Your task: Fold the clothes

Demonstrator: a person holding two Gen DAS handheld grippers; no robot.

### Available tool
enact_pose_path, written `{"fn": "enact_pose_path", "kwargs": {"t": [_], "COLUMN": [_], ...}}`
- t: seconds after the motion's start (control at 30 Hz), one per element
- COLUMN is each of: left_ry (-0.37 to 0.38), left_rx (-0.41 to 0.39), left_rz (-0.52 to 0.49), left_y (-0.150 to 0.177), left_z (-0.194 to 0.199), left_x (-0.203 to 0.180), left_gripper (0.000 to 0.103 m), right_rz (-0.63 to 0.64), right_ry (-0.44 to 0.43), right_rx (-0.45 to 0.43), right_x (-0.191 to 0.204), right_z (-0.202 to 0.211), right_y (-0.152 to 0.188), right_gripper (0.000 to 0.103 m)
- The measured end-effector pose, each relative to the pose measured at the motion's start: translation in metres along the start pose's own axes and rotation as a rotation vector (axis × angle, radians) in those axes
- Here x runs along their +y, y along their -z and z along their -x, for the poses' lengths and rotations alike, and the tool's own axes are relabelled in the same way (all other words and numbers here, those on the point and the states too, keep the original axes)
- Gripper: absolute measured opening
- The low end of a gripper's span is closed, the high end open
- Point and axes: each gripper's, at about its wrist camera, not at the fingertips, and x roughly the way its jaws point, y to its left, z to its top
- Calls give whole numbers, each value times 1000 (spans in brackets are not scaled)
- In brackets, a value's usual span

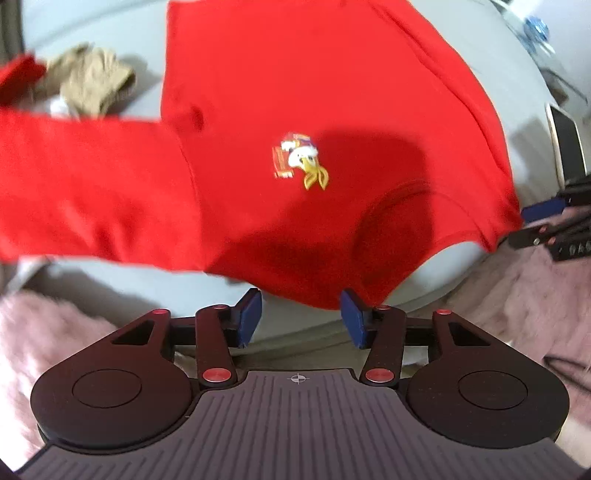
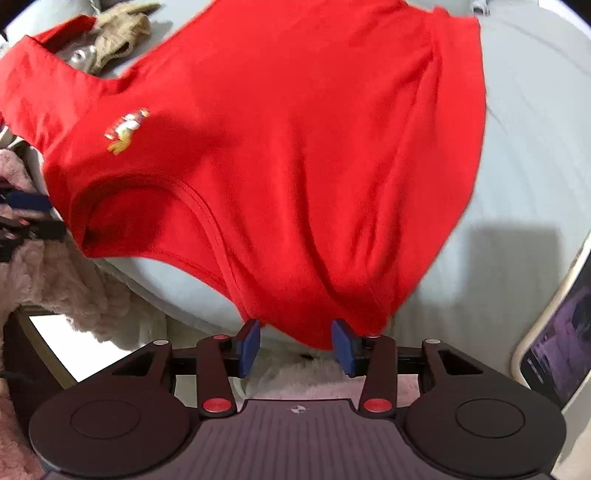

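Observation:
A red T-shirt (image 1: pixel 295 92) with a small cartoon print (image 1: pixel 300 159) lies spread on a pale grey bed, collar end toward me. My left gripper (image 1: pixel 301 320) is open; the shirt's near shoulder edge hangs between its blue pads (image 1: pixel 248 318), untouched by them. The right gripper shows at the right edge of the left wrist view (image 1: pixel 546 218). In the right wrist view the same shirt (image 2: pixel 295 129) fills the middle. My right gripper (image 2: pixel 295 346) is open with the shirt's near edge hanging between its pads (image 2: pixel 343 347).
A crumpled beige garment (image 1: pixel 92 85) lies at the far left of the bed, also in the right wrist view (image 2: pixel 122 29). A phone (image 2: pixel 557 332) lies at the right edge of the bed. Pink fluffy fabric (image 1: pixel 44 354) is below the bed edge.

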Motion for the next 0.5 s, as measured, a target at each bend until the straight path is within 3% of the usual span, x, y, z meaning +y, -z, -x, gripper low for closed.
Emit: {"fn": "enact_pose_path", "kwargs": {"t": [0.13, 0.27, 0.4, 0.43, 0.5], "left_ry": [-10, -97, -180, -194, -231], "left_rx": [-8, -16, -15, -7, 13], "left_rz": [20, -18, -110, -146, -218], "left_y": [-14, -13, -11, -11, -10], "left_z": [-22, -31, -31, -30, -28], "left_x": [-7, -26, -42, -47, -56], "left_gripper": [53, 47, 7, 6, 6], "right_rz": [42, 59, 163, 175, 167], "right_ry": [-12, -33, 53, 71, 81], "right_rx": [-34, -68, -21, -10, 9], "right_x": [11, 21, 35, 40, 39], "right_z": [-1, -21, -32, -29, -26], "right_y": [1, -19, -25, -26, -26], "right_gripper": [45, 42, 24, 12, 9]}}
